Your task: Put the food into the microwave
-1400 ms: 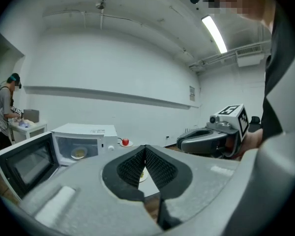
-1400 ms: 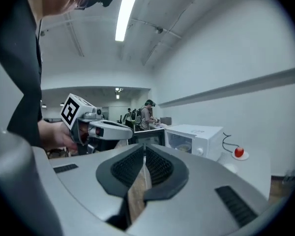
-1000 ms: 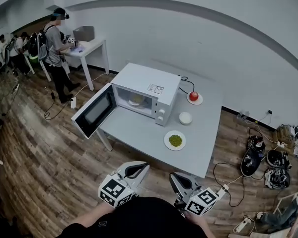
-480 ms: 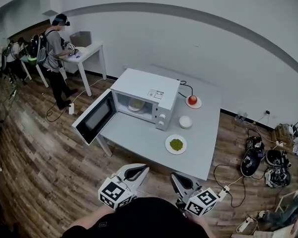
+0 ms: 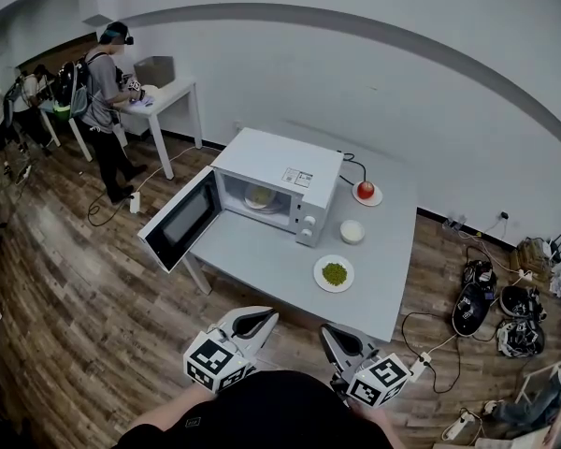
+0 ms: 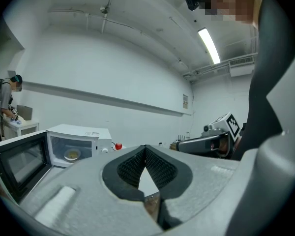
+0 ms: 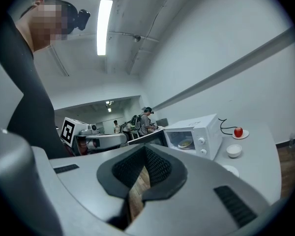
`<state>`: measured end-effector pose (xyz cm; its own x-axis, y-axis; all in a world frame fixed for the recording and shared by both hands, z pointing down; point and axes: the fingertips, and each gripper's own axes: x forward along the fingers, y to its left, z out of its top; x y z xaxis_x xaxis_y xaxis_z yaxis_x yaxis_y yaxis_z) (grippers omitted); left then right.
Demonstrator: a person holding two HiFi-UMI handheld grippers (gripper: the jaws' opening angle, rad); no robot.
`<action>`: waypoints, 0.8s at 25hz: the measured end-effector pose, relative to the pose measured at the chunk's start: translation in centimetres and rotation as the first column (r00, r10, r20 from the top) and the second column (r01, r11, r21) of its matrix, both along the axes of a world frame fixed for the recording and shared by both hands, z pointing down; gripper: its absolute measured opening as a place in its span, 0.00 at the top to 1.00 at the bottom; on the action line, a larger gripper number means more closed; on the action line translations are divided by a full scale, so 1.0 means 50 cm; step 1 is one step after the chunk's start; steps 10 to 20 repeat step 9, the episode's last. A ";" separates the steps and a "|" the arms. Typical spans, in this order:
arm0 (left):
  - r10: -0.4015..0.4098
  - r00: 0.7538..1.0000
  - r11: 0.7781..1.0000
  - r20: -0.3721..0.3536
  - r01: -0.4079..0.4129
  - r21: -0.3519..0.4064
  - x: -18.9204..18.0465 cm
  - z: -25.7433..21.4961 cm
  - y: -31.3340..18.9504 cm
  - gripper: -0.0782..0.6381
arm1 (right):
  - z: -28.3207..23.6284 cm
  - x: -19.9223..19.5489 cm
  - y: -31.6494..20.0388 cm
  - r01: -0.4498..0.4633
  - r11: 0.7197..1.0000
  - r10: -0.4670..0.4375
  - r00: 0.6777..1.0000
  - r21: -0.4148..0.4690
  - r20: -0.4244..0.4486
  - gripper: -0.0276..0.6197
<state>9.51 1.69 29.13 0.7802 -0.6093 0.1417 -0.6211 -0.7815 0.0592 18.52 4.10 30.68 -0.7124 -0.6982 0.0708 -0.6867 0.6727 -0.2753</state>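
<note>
A white microwave [image 5: 279, 174] stands on the grey table [image 5: 262, 255] with its door [image 5: 179, 221] swung open to the left. Inside it lies a plate with yellowish food [image 5: 258, 195]. On the table in front sit a plate of green food [image 5: 334, 274], a white bowl [image 5: 352, 231] and a red apple on a saucer [image 5: 365, 191]. My left gripper [image 5: 252, 324] and right gripper [image 5: 335, 340] hang close to my body, short of the table's near edge. Both are shut and empty: left gripper [image 6: 145, 149], right gripper [image 7: 145, 149].
A person [image 5: 105, 73] stands at a white desk [image 5: 168, 96] far back left, with more people beyond. Shoes [image 5: 472, 297] and cables [image 5: 430, 344] lie on the wooden floor to the right of the table. A white wall runs behind.
The scene has drifted slightly right in the head view. Both grippers keep their place near my body, still shut. The person at the far desk has shifted a little.
</note>
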 end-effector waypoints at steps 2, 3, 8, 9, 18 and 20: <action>0.000 1.000 1.000 -0.001 0.000 -0.001 -0.002 0.001 0.002 0.88 | 0.002 -0.004 0.001 0.004 1.000 -0.004 1.000 -0.005 -0.003 0.94; 0.001 1.000 1.000 -0.001 -0.001 -0.003 -0.004 0.001 0.003 0.88 | 0.002 -0.007 0.001 0.006 1.000 -0.006 1.000 -0.006 -0.006 0.94; 0.001 1.000 1.000 0.009 -0.001 -0.025 -0.016 0.009 0.006 0.88 | 0.008 -0.021 -0.002 0.011 1.000 -0.011 1.000 -0.011 -0.023 0.94; 0.002 1.000 0.999 0.012 -0.001 -0.033 -0.018 0.011 0.006 0.88 | 0.010 -0.022 -0.003 0.011 1.000 -0.011 1.000 -0.014 -0.026 0.94; 0.002 1.000 0.999 0.012 -0.001 -0.033 -0.018 0.011 0.006 0.88 | 0.010 -0.022 -0.003 0.011 1.000 -0.011 1.000 -0.014 -0.026 0.94; 0.002 1.000 0.999 0.012 -0.001 -0.033 -0.018 0.011 0.006 0.88 | 0.010 -0.022 -0.003 0.011 1.000 -0.011 1.000 -0.014 -0.026 0.94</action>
